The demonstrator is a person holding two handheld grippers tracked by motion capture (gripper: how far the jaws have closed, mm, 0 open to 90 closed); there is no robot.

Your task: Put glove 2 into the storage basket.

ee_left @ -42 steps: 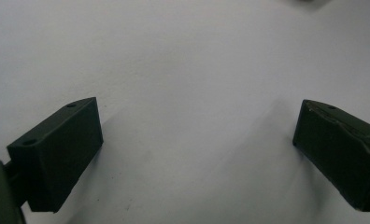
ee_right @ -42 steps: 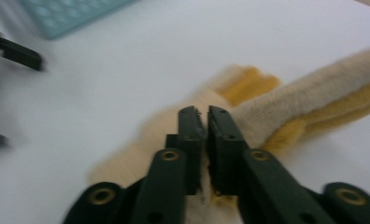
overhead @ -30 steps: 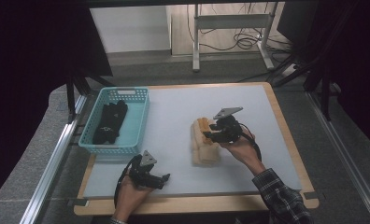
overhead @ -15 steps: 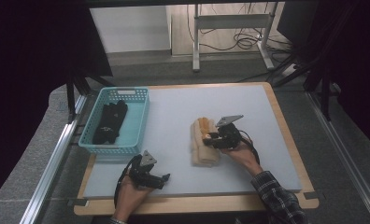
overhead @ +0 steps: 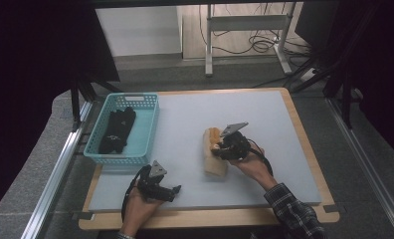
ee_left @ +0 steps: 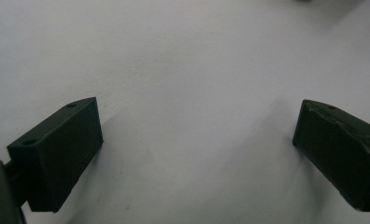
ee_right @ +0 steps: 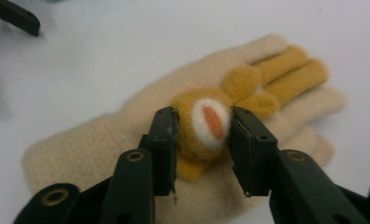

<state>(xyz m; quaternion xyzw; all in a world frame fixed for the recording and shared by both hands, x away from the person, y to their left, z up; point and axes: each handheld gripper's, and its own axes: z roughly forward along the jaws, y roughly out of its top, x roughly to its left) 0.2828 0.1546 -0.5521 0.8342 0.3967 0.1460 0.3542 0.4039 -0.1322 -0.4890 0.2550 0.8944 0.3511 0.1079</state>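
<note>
A cream knitted glove (overhead: 214,164) lies flat on the white mat, fingers pointing away from me, with an orange plush animal head (ee_right: 206,122) sewn on its back. My right gripper (overhead: 220,148) reaches onto the glove from the right. In the right gripper view (ee_right: 202,116) its two pads touch both sides of the plush head; the jaws have just been opening a little with the head still between them. My left gripper (overhead: 172,191) rests near the front edge, and the left gripper view (ee_left: 197,126) has its jaws wide apart over bare mat.
A teal plastic basket (overhead: 123,158) stands at the left edge of the mat with dark gloves (overhead: 116,130) inside. The mat lies on a wooden-edged table (overhead: 304,144). Bare mat stretches behind and to the right of the glove.
My right gripper has sunk onto the glove and drawn slightly toward me, its jaws now around the plush head. The left gripper has stayed put.
</note>
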